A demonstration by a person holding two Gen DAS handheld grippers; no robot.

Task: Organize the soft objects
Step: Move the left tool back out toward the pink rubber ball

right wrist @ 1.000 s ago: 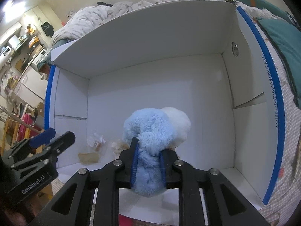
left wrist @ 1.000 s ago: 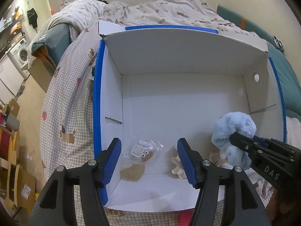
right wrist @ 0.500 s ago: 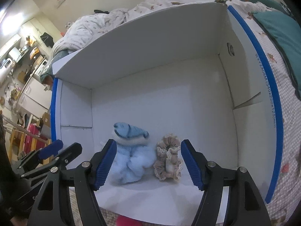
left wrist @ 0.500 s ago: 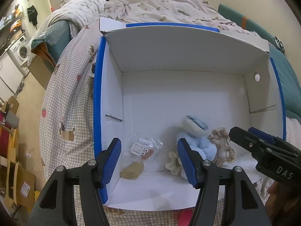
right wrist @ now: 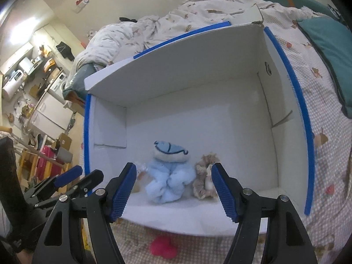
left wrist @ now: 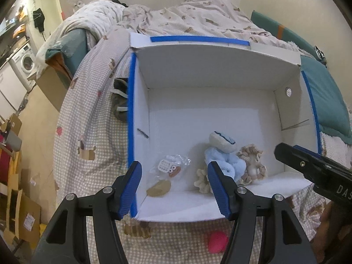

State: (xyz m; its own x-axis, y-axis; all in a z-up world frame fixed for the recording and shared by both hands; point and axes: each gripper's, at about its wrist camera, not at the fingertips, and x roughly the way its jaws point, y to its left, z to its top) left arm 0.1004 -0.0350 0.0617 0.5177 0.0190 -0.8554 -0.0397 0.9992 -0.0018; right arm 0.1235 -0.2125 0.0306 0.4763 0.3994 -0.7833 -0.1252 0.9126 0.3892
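A white cardboard box (left wrist: 211,118) with blue tape edges lies open on the bed; it also shows in the right wrist view (right wrist: 198,114). Inside sit a light blue plush toy (left wrist: 224,154), a beige scrunchie (left wrist: 253,165), a cream scrunchie (left wrist: 201,180), a clear packet (left wrist: 170,168) and a tan piece (left wrist: 159,188). The blue plush (right wrist: 170,176) and beige scrunchie (right wrist: 204,180) show in the right wrist view. My left gripper (left wrist: 175,189) is open and empty at the box's near rim. My right gripper (right wrist: 173,191) is open and empty, just outside the near rim.
A pink soft object (left wrist: 217,241) lies on the checked bedsheet before the box, also in the right wrist view (right wrist: 162,247). A crumpled duvet (left wrist: 187,19) lies behind the box. A teal pillow (left wrist: 323,101) lies right. Cardboard and appliances stand on the floor to the left.
My right gripper opened and let go of the blue plush, which now rests in the box beside the beige scrunchie. Both grippers have drawn back a little.
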